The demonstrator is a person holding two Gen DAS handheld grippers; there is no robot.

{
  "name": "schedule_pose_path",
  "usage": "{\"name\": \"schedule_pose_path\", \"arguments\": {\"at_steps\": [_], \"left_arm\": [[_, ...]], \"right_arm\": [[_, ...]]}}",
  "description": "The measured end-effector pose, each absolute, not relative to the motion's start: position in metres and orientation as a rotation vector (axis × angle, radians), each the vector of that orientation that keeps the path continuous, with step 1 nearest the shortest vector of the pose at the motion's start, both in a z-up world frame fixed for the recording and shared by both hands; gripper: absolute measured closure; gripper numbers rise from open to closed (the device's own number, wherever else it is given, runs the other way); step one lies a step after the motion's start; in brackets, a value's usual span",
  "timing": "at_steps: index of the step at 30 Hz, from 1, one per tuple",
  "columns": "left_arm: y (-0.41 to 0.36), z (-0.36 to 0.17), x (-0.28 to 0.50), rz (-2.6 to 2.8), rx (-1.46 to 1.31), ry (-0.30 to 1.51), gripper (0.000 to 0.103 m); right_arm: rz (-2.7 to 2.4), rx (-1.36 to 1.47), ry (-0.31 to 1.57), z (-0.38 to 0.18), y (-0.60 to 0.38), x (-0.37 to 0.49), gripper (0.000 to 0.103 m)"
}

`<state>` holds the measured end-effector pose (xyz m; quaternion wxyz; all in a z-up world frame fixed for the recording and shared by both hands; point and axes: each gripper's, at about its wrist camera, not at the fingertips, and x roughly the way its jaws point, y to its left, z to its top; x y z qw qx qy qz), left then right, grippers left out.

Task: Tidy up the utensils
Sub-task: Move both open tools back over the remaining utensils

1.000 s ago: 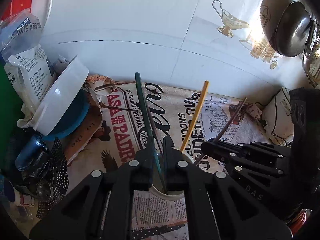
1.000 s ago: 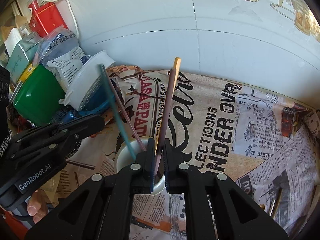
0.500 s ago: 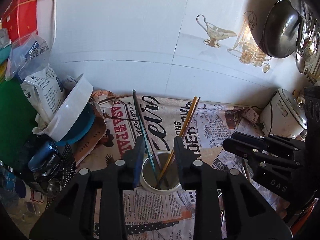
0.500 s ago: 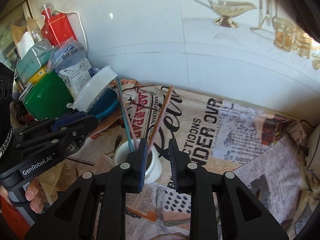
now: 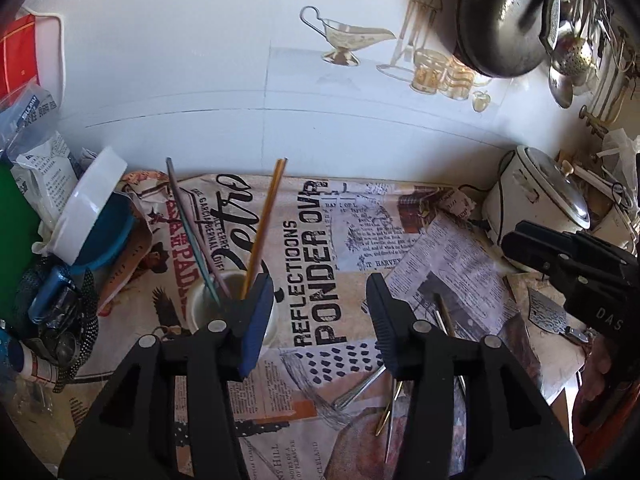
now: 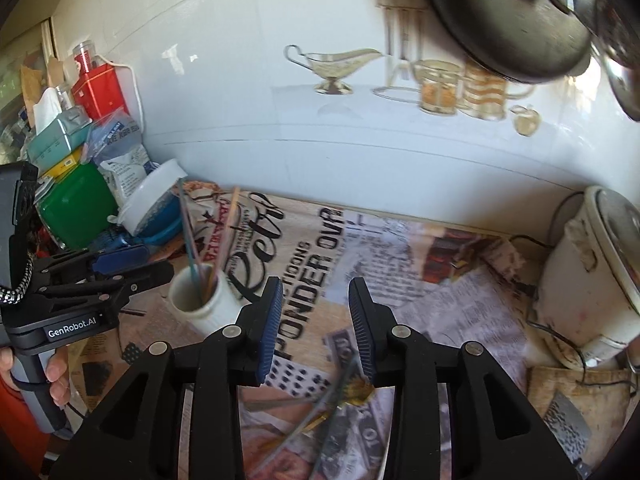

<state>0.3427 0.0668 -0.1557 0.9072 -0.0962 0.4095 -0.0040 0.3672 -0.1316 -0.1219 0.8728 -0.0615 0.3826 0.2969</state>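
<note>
A white cup (image 5: 232, 312) stands on the left of the newspaper-print tabletop (image 5: 360, 248), holding several thin utensils (image 5: 192, 228) that lean out of it: a teal stick and a pinkish one tilting left, and a pair of golden-orange chopsticks (image 5: 266, 220) leaning toward the far wall. More loose utensils (image 5: 384, 404) lie flat on the print nearer the camera, to the right of the cup.

The left hand-held gripper (image 5: 316, 312) hangs just right of the cup, its jaws having just been opening, now moderately apart with nothing between them; its left finger partly overlaps the cup in the view. The right hand-held gripper (image 6: 314, 312) sits further right, jaws likewise just opened to a narrower gap and empty, over the bold headline lettering.

At far left, a tilted white lid (image 5: 90, 204) rests on a blue bowl beside bags, a green container (image 6: 76, 204) and a red tin (image 6: 100, 90). At far right stands a white rice cooker (image 5: 536, 208); a dark pan (image 5: 500, 16) hangs on the tiled wall (image 5: 200, 60) above it.
</note>
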Motion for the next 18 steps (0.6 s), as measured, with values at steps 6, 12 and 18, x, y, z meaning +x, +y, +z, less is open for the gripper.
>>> {"name": "schedule_pose_path", "arguments": {"at_steps": [6, 12, 18], "left_arm": [[0.025, -0.181, 0.351, -0.033, -0.188, 0.917, 0.056], [-0.003, -0.212, 0.358, -0.044, -0.18, 0.998, 0.056], [-0.009, -0.247, 0.357, -0.012, -0.197, 1.078, 0.056]], "right_arm": [[0.564, -0.11, 0.847, -0.139, -0.179, 0.37, 0.072], [0.533, -0.098, 0.938, -0.171, -0.209, 0.375, 0.072], [0.55, -0.104, 1.064, -0.219, -0.209, 0.375, 0.072]]}}
